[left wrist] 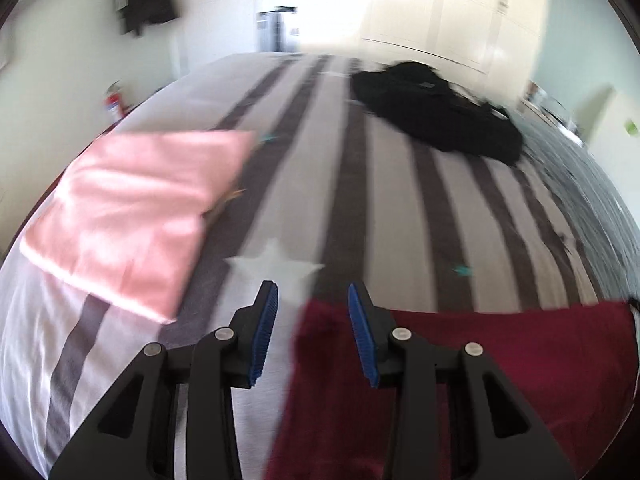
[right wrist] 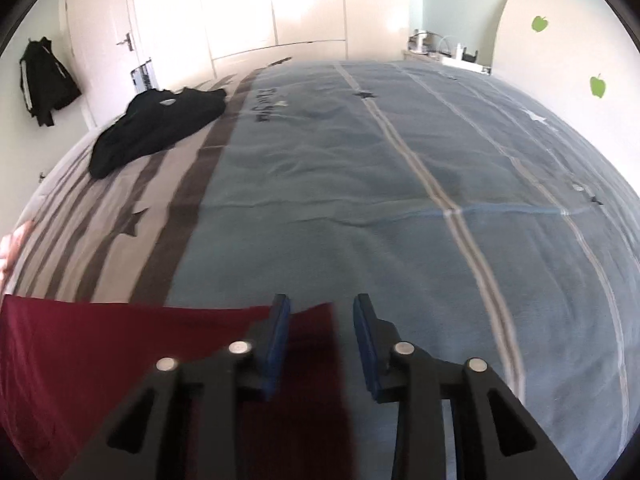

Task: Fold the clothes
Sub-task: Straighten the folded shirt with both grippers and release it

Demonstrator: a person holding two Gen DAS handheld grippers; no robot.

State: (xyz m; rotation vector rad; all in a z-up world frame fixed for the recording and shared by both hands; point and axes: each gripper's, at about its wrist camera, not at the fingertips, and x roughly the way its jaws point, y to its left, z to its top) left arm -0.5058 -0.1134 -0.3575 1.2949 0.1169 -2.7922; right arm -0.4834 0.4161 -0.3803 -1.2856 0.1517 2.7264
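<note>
A dark red garment (left wrist: 500,360) lies on the bed at its near edge; it also shows in the right wrist view (right wrist: 120,352). My left gripper (left wrist: 313,294) is open above the garment's left corner. My right gripper (right wrist: 322,306) is open above the garment's right corner. Neither holds anything. A folded pink garment (left wrist: 136,208) lies at the left of the bed. A crumpled black garment (left wrist: 436,112) lies farther back; it also shows in the right wrist view (right wrist: 156,128).
The bed has a striped grey and white cover (left wrist: 360,200) with stars and a blue-grey part (right wrist: 380,200). A wardrobe (right wrist: 240,8) stands behind the bed. A dark jacket (right wrist: 44,80) hangs on the wall. A bedside shelf (right wrist: 444,52) holds small items.
</note>
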